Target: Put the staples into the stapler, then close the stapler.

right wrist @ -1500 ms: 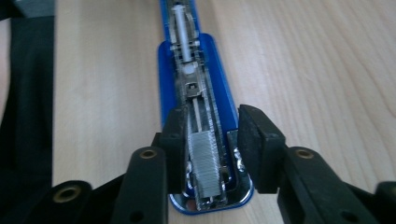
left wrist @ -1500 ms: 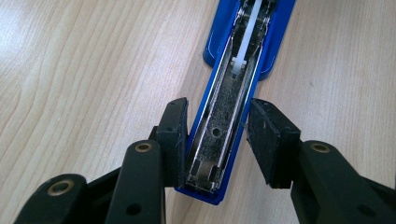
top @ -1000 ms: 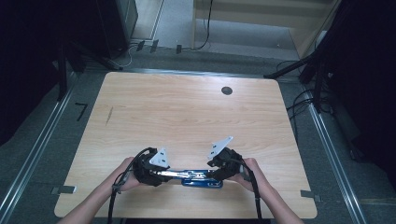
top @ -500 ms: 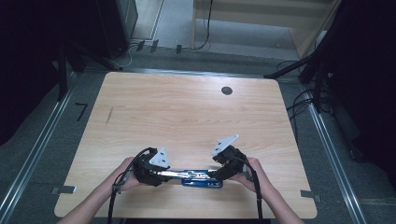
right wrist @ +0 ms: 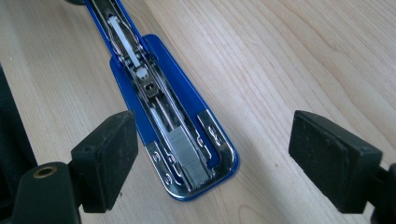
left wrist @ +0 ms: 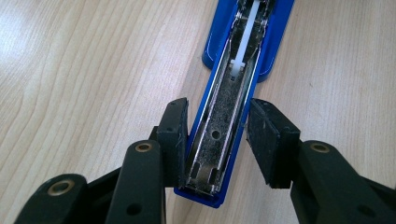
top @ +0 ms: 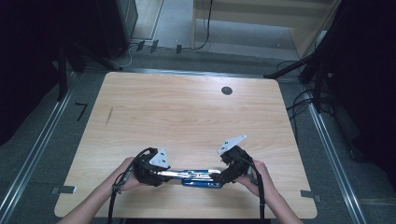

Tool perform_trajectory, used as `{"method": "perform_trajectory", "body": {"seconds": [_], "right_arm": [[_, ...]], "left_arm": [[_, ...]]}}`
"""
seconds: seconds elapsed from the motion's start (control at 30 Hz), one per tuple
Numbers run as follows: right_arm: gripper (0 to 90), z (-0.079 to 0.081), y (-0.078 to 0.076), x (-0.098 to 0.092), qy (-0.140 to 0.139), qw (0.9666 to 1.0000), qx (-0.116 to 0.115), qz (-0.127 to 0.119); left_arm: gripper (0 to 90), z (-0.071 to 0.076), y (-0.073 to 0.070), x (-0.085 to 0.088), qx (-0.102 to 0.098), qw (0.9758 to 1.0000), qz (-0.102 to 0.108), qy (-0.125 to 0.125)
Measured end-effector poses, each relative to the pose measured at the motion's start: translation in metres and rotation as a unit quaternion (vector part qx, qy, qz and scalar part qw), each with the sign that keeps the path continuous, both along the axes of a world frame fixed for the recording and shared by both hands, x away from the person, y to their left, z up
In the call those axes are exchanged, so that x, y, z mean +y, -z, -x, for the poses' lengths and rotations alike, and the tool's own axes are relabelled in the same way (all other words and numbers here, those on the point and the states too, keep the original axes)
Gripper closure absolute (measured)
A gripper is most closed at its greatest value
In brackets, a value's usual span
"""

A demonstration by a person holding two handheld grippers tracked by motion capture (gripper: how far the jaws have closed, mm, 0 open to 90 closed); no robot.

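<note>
The pale wooden worktop (top: 187,116) carries an opened blue stapler (top: 201,177) lying flat between the left gripper (top: 161,173) and right gripper (top: 224,175).

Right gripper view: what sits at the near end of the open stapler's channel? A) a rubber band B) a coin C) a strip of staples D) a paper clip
C: a grey block of staples lies in the metal channel at the near end of the blue stapler, between the wide-open jaws.

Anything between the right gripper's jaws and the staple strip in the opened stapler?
Nothing visible. The right gripper has just been opening; its jaws straddle the stapler end, with the staple strip lying exposed in the channel.
</note>
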State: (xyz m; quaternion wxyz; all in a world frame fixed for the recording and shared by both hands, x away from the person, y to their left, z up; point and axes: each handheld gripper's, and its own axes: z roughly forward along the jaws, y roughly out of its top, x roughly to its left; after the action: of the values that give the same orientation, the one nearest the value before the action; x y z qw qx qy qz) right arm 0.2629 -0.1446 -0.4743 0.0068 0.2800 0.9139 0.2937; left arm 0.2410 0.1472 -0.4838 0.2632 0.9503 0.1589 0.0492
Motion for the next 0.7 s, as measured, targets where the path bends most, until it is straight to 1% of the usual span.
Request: {"method": "perform_trajectory", "body": {"seconds": [0.13,0.17,0.23,0.3,0.37,0.53,0.57,0.6,0.67,0.7], "right_arm": [[18.1,0.0032,-0.0004,-0.0014,0.006,1.0000,-0.003,0.005],[18.9,0.0041,-0.0005,-0.0017,0.005,1.0000,-0.002,0.003],[19.7,0.0056,-0.0004,-0.0015,0.008,0.9999,-0.008,0.008],[20.9,0.0062,0.0004,-0.0018,0.005,0.9999,-0.007,0.008],[21.2,0.0068,0.0014,-0.0019,0.008,0.9998,-0.006,0.014],[25.4,0.0053,0.0042,-0.0029,0.009,0.9999,-0.006,0.013],[26.8,0.0052,0.0045,-0.0022,0.009,0.9999,-0.004,0.013],[28.3,0.0052,0.0047,-0.0013,0.005,0.9999,-0.005,0.013],[29.7,0.0061,0.0046,0.0006,0.000,0.9999,-0.009,0.014],[30.5,0.0068,0.0046,0.0016,-0.001,0.9999,-0.009,0.015]], "left_arm": [[59.6,0.0010,-0.0005,0.0006,-0.001,1.0000,0.000,-0.002],[59.7,0.0012,-0.0006,0.0007,-0.002,1.0000,-0.001,-0.002],[59.8,0.0012,-0.0008,0.0002,-0.003,1.0000,-0.001,-0.001],[59.9,0.0008,-0.0008,-0.0006,-0.005,1.0000,-0.001,0.002],[60.2,0.0007,-0.0011,-0.0014,-0.005,1.0000,0.001,0.003],[60.4,0.0007,-0.0012,-0.0013,-0.006,1.0000,0.001,0.003],[60.1,0.0007,-0.0011,-0.0013,-0.006,1.0000,0.000,0.003],[59.4,0.0004,-0.0011,-0.0013,-0.004,1.0000,-0.005,0.003],[55.8,-0.0002,0.0005,-0.0015,-0.002,0.9999,-0.012,-0.001],[54.1,-0.0009,0.0013,-0.0013,0.002,0.9999,-0.013,-0.001]]}}
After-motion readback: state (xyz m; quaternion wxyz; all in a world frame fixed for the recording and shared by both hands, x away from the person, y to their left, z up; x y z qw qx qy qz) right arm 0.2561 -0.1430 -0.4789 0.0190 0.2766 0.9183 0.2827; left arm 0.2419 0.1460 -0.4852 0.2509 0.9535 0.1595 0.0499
